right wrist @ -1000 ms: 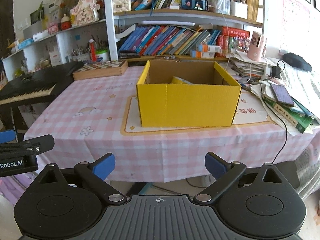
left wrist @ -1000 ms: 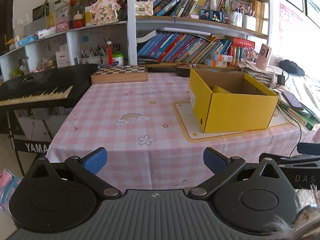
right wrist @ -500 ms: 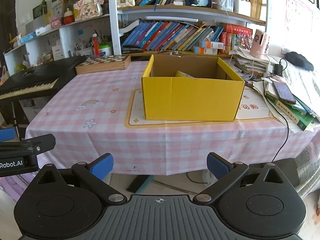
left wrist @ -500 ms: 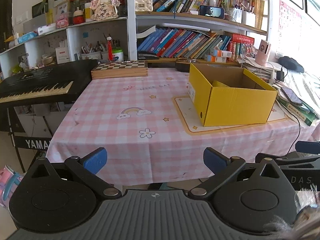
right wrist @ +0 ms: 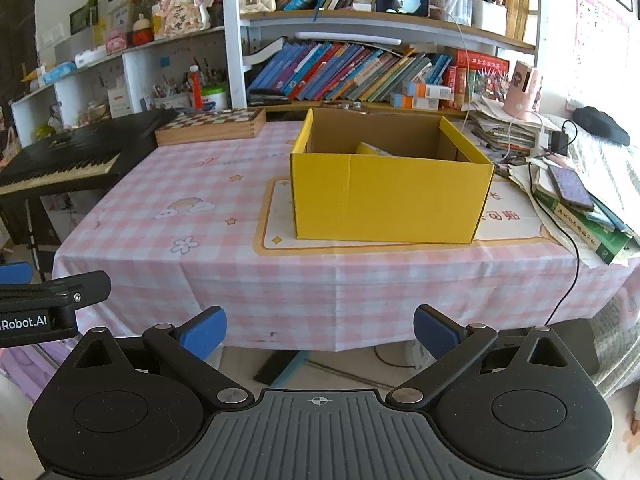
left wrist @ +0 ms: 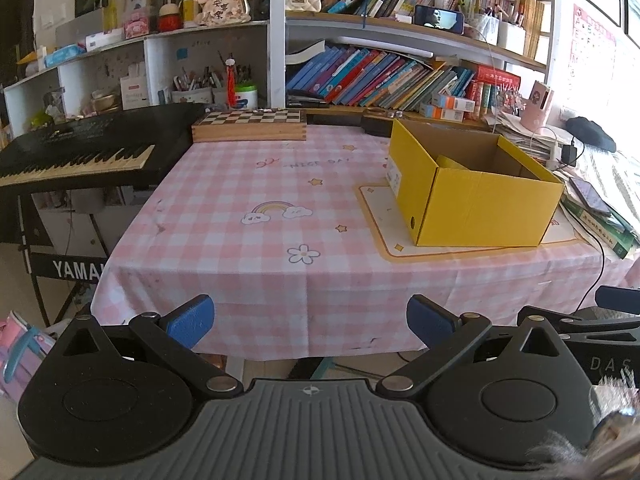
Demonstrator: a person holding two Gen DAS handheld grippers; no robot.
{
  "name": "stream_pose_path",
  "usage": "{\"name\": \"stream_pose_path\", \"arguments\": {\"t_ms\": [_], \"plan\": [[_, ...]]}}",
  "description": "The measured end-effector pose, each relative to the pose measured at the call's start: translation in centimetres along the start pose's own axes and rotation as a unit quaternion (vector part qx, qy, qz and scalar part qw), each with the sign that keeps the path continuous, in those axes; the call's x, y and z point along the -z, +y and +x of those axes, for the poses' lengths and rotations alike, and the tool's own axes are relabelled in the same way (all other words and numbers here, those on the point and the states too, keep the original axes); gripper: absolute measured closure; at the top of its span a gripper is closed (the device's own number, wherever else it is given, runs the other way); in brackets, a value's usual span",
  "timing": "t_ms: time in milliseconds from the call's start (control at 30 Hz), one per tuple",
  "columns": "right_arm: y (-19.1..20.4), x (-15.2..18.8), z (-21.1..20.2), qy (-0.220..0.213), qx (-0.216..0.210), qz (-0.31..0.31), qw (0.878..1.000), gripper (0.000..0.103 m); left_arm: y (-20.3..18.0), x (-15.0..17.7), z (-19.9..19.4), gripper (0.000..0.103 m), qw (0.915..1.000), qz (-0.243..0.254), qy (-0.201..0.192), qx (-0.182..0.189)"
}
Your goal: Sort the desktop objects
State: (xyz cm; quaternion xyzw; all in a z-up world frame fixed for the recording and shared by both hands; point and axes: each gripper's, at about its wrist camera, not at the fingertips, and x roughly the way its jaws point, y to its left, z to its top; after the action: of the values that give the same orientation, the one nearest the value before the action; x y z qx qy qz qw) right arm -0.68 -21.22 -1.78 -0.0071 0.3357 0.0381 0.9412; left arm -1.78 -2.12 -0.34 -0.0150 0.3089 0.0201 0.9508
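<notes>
Both sets of jaws standing wide apart, gripping nothing: left gripper (left wrist: 308, 320) and right gripper (right wrist: 320, 328) hovering off the near edge of the table (right wrist: 320, 280). Judging the sorting near done, or not begun. Doing it well: approaching level, jaws spread. Yellow box (right wrist: 390, 196) sitting open on its mat (right wrist: 276, 216), right of centre; something pale inside, possibly a flap

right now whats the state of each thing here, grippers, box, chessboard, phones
left gripper: open, empty
right gripper: open, empty
yellow box: top open, upright on the mat
chessboard case: shut, flat on the table
shelf phone: screen on
phone on the books: lying flat
</notes>
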Motion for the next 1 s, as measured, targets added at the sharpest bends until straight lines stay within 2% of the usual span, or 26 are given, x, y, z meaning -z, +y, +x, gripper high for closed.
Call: {"name": "stream_pose_path", "arguments": {"t_ms": [1000], "plan": [[0.2,-0.4,1.0,0.007,0.003,-0.003,1.0,0.002,0.3,-0.4,1.3,0.0,0.9999,-0.002,0.012,0.012]]}}
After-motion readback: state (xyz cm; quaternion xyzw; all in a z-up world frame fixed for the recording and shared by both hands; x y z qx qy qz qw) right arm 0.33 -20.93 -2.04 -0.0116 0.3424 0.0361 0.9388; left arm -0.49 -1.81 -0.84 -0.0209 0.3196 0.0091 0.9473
